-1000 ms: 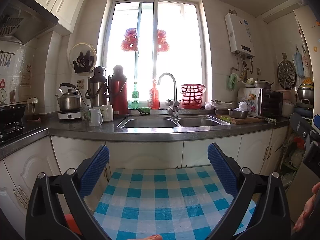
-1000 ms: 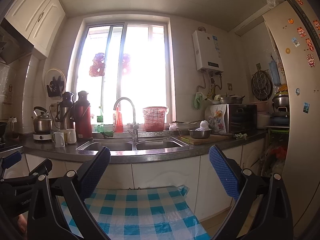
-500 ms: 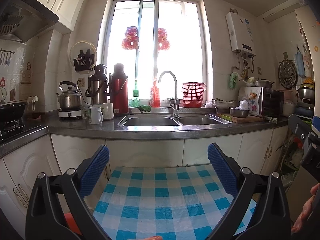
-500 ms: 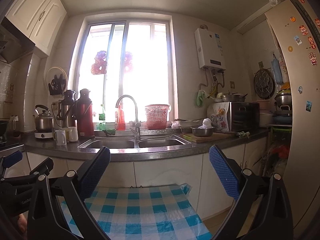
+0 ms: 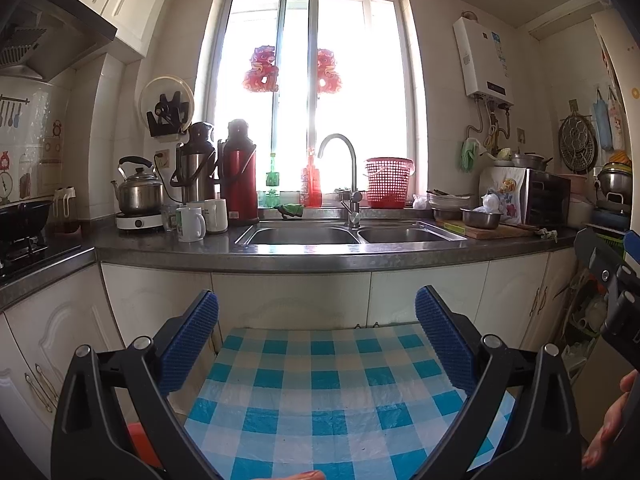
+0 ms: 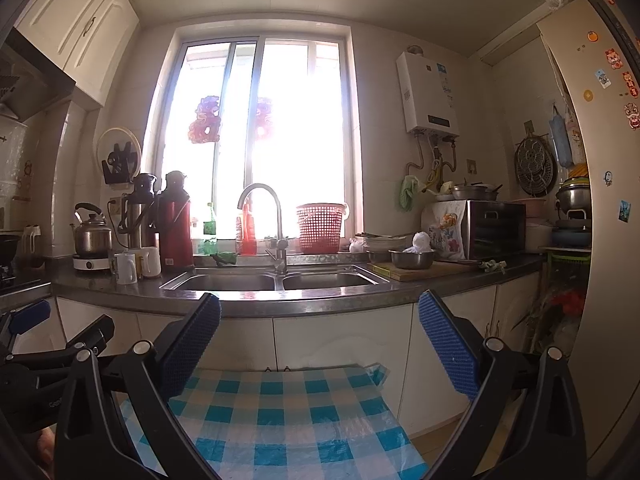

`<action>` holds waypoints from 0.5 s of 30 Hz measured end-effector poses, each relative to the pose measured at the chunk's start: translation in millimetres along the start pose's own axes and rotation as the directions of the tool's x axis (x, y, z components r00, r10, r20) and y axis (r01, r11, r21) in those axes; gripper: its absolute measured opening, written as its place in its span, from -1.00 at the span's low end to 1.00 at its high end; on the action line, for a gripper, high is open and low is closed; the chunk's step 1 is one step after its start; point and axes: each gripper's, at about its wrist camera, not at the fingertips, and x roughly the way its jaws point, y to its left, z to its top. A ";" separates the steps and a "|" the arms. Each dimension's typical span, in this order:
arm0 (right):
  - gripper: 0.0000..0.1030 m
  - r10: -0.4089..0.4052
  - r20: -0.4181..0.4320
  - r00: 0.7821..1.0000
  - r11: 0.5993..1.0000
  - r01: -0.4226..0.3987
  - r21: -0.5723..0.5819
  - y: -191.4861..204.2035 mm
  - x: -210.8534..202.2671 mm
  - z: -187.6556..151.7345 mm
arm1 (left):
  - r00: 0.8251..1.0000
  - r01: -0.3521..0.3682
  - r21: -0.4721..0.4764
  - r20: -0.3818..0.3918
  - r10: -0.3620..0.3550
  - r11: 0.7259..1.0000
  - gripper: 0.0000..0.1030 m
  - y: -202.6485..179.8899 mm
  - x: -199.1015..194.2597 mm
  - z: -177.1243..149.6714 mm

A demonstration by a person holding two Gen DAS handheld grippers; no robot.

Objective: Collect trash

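Observation:
My left gripper (image 5: 316, 308) is open, with nothing between its blue pads, above a table with a blue-and-white checked cover (image 5: 320, 400). My right gripper (image 6: 320, 308) is also open and empty over the same cover (image 6: 288, 420). Each gripper shows at the edge of the other's view, held by a hand (image 5: 608, 432). On the far counter a small green scrap (image 6: 494, 266) lies beside the cutting board. A crumpled white bag (image 6: 420, 242) sits in a steel bowl. No loose item lies on the visible cover.
A dark counter (image 5: 280, 256) with a double sink (image 5: 348, 234) and tap runs under the window. A kettle, thermoses and mugs (image 5: 192, 222) stand at left. A red basket (image 5: 388, 182), dishes and a small oven (image 5: 544, 198) are at right. A fridge (image 6: 600, 200) fills the right edge.
Both views have drifted only slightly; the right one has the sink a little further right. Both grippers stay open and empty.

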 end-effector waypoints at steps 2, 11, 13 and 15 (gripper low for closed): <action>0.90 0.006 -0.005 1.000 1.000 -0.006 0.000 0.8 1.6 -1.2 | 1.000 -0.002 0.003 -0.003 0.002 1.000 0.92 -0.5 2.0 -0.3; 0.91 0.012 -0.029 1.000 1.000 -0.012 -0.004 -0.3 16.5 -12.4 | 0.999 -0.010 0.013 -0.040 0.011 1.000 0.92 -2.0 19.4 -12.1; 0.91 0.013 -0.043 0.999 1.000 -0.013 -0.002 -2.3 23.2 -17.0 | 0.998 -0.002 0.016 -0.057 0.003 1.000 0.92 -2.7 25.9 -16.6; 0.91 0.014 -0.062 0.998 1.000 -0.014 0.000 -3.5 31.4 -23.0 | 0.995 0.022 0.007 -0.096 -0.021 1.000 0.92 -2.9 38.4 -25.3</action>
